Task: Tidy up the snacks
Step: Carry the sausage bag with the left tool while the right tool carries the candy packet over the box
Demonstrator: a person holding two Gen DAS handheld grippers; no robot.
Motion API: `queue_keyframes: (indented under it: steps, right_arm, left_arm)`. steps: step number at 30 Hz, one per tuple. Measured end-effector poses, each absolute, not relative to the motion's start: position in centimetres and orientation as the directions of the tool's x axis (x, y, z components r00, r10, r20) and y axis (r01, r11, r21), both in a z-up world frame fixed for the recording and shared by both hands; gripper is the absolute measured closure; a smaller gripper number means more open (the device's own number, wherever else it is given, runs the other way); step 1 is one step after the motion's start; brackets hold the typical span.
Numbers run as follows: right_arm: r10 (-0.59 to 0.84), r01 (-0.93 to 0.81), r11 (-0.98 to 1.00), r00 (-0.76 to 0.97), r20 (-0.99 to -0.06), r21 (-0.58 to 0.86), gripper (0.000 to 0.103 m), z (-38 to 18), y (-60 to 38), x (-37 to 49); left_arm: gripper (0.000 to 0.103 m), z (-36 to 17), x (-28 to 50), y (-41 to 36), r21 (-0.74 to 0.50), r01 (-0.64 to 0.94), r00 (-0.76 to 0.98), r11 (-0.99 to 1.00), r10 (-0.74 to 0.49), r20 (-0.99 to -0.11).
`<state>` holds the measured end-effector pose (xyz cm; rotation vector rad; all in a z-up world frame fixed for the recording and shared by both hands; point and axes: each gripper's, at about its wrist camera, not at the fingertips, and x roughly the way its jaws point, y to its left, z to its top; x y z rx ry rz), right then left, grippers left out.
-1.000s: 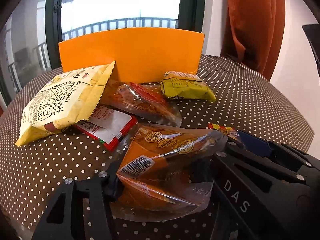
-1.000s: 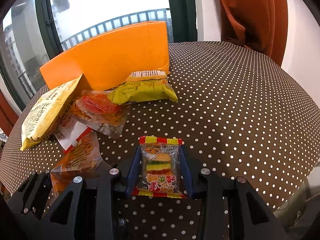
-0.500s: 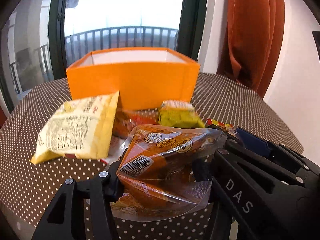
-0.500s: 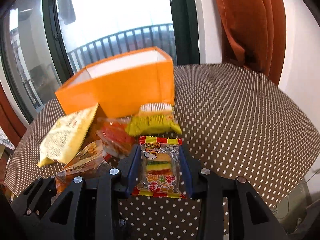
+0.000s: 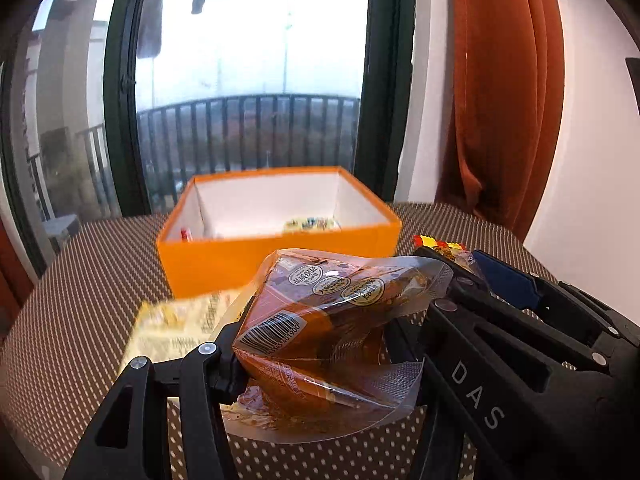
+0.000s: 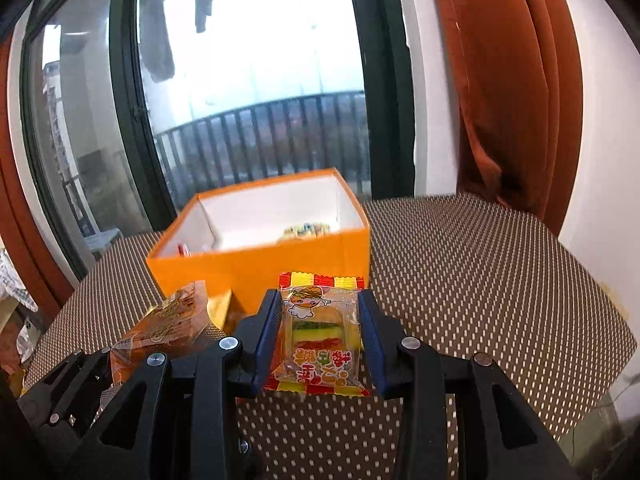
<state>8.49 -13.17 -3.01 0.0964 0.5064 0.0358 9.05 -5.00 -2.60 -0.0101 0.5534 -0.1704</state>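
left claw (image 5: pixel 320 344) clamps orange bread pack (image 5: pixel 332 328) | right claw (image 6: pixel 318 336) clamps burger candy (image 6: pixel 320 336) | orange box (image 6: pixel 260 268) ahead

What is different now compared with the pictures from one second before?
Both grippers have risen from the table; the orange box is now seen from above, its inside showing. Left gripper still clamps the orange-brown packet, right gripper still clamps the burger candy. The box did not move.
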Motion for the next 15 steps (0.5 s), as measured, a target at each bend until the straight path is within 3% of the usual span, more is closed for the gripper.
queue_keyframes:
  steps: [8,15]
  right_arm:
    - [0.089,-0.049,0.994,0.897,-0.433,0.103,0.061,-0.3,-12.0,11.2]
    - [0.12,-0.079,0.99,0.896,-0.427,0.113,0.061,0.5,-10.6,15.1]
  left_arm:
    - [0.044,-0.2,11.8,-3.6,-0.059,0.152,0.863,0.987,-0.161,-0.478]
    - [0.044,0.2,16.5,-1.7,-0.107,0.141,0.846,0.984,-0.176,-0.502]
